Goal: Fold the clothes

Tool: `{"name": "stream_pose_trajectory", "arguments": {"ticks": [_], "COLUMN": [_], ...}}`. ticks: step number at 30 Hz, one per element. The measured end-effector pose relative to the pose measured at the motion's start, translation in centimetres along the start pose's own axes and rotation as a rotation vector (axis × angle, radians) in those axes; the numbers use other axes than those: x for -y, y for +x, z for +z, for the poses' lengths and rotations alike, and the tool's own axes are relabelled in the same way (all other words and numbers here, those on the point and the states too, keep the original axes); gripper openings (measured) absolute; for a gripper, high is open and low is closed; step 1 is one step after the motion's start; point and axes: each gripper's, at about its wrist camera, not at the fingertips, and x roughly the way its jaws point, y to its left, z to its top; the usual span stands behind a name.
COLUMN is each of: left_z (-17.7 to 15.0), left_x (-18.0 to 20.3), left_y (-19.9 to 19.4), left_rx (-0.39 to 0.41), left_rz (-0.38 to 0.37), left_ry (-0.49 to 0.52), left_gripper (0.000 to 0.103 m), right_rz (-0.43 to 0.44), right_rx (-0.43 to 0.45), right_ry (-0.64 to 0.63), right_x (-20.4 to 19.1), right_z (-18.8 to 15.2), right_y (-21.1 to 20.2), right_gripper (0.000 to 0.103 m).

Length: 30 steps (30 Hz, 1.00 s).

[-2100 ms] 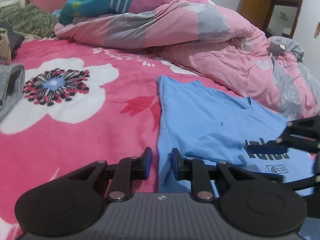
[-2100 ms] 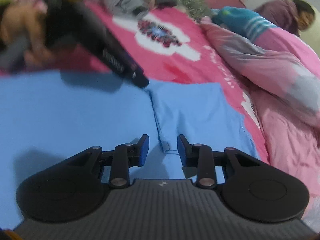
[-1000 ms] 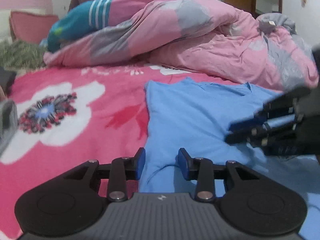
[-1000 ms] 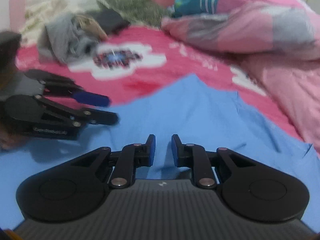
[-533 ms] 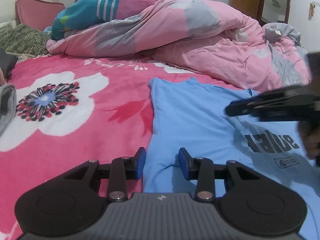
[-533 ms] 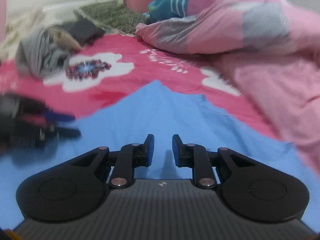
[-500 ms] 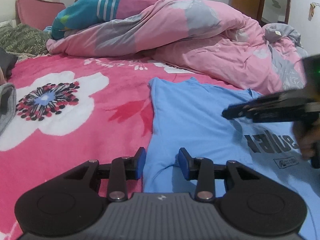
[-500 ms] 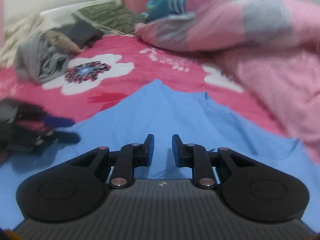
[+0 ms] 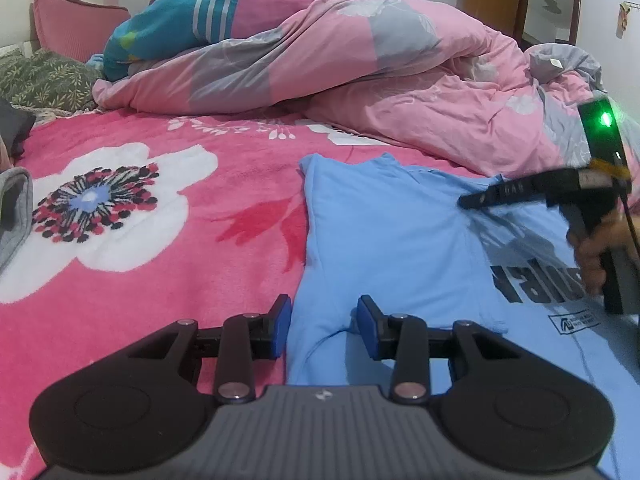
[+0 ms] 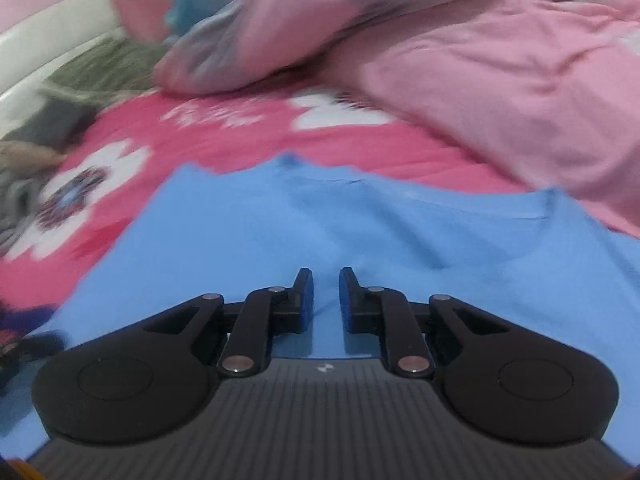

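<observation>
Two tools work over one blue T-shirt (image 9: 384, 232), which lies flat on the pink flowered bed cover (image 9: 160, 240), just in front of the heaped pink quilt (image 9: 360, 80). The left tool (image 9: 323, 326) sits at the shirt's left edge with its jaws partly open; a raised ridge of the blue cloth lies between the pads (image 9: 280, 320), but contact with the cloth cannot be confirmed. The right tool (image 10: 325, 300) is over the middle of the shirt, pointing toward the collar (image 10: 440, 208); its jaws are closing to a narrow gap, with no cloth visibly between them. The shirt's long axis runs from the collar, at the quilt side, down past the lower frame edge. The left tool is judged nearer to a graspable edge. The hem and right sleeve are cut off. The right wrist view is motion-blurred, so fine creases are hard to read.
</observation>
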Motion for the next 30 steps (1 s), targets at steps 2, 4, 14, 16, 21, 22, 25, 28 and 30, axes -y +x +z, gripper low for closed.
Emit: {"name": "stream_pose_trajectory", "arguments": {"ticks": [2,4,14,16,21,22,25,28,30], "left_z": [0.0,0.0,-0.1,-0.1,-0.1,-0.1,-0.1,-0.1,-0.1], "left_x": [0.1,0.3,-0.2,-0.2,0.0,0.0,-0.1,-0.3,-0.6], "left_y": [0.0,0.0,-0.1,-0.1,-0.2,-0.2,-0.1,-0.1,-0.1], "left_rx": [-0.001,0.0,-0.002,-0.003,-0.003,-0.004,-0.004,-0.006,-0.008], "left_rz": [0.006,0.016,0.002,0.002,0.011,0.01,0.006,-0.003,-0.014], "left_ry": [0.007,0.017,-0.012,-0.013,-0.005,-0.006,-0.011,-0.023,-0.038], "left_gripper": [0.039,0.039,0.039,0.039,0.039,0.039,0.039,0.039,0.039], "right_rz": [-0.081,0.018,0.242,0.223,0.309,0.314,0.295,0.244,0.191], "right_rx": [0.044,0.066,-0.073,-0.056,-0.068,-0.085,-0.121,-0.055,0.005], "right_ry": [-0.055,-0.087,0.034,0.055,-0.004,-0.01,0.023,0.118,0.199], "right_x": [-1.5,-3.4,-6.8,-6.8,-8.2,-8.6,-8.8,-7.4,-5.9], "right_z": [0.9,1.8,4.9,5.6,6.2,6.2,6.3,7.0,7.4], "right_y": [-0.9,-0.9,8.5,8.2,6.5,7.0,10.0,10.7,9.8], "right_gripper": [0.017,0.016,0.011,0.015,0.016,0.016,0.014,0.015,0.017]}}
